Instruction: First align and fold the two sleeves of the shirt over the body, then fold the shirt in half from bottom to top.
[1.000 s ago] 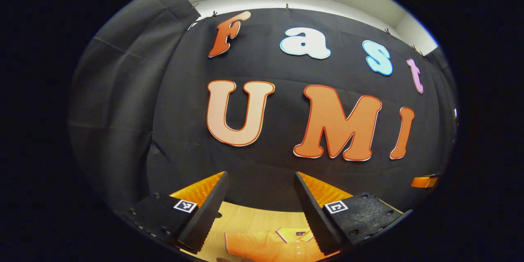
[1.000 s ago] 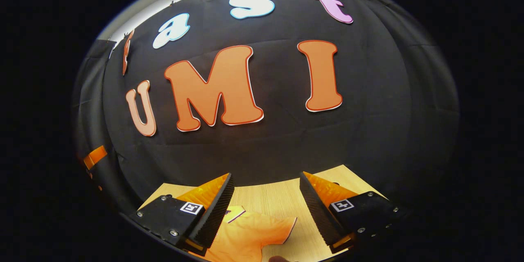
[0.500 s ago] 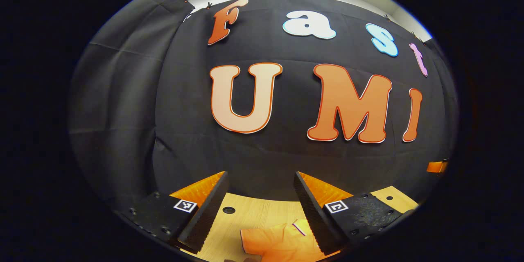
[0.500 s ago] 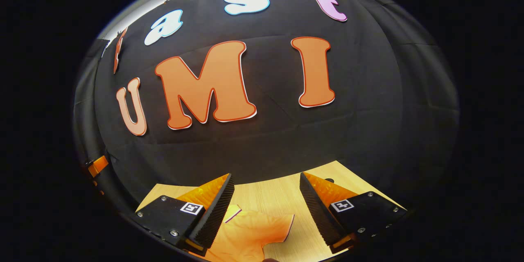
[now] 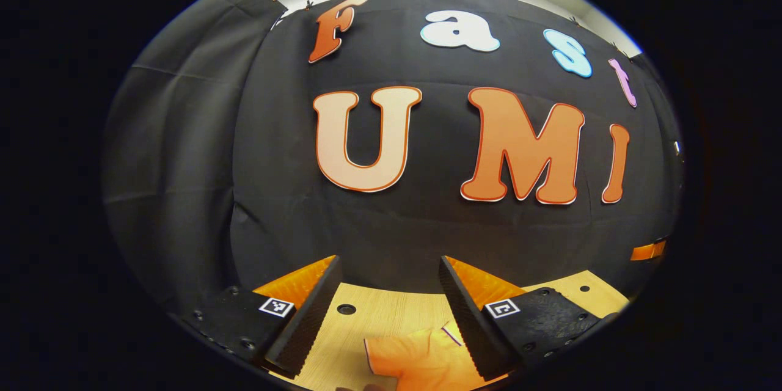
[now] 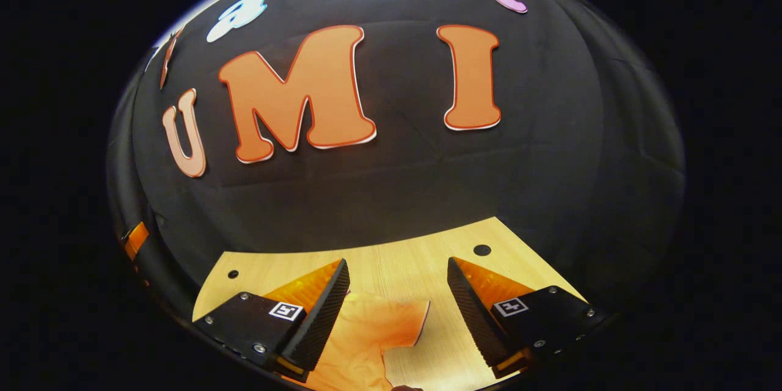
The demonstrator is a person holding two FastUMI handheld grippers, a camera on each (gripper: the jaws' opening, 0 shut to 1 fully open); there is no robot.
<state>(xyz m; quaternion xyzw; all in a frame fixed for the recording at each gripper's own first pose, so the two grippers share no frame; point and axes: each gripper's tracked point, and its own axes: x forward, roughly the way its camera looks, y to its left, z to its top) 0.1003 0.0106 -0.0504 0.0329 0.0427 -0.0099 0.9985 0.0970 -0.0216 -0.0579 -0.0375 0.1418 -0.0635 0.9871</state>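
Note:
An orange shirt lies flat on the wooden table (image 5: 391,314). In the left gripper view one short sleeve (image 5: 406,357) and a bit of the collar (image 5: 452,335) show low between my fingers. My left gripper (image 5: 389,269) stands open, above the table and short of the sleeve. In the right gripper view the other sleeve (image 6: 385,324) lies between and below the fingers. My right gripper (image 6: 397,272) is open too, held above the sleeve and holding nothing. Most of the shirt's body is hidden below both views.
The black cloth wall rises just behind the table's far edge (image 6: 366,241). Small round holes (image 5: 346,309) (image 6: 482,250) sit in the tabletop near that edge. An orange part of the other gripper (image 5: 647,250) shows at the far right of the left gripper view.
Both views have tilted downward, so more tabletop shows. In the left gripper view the shirt has slid right, leaving just the sleeve and collar edge between the fingers. Both grippers stay open.

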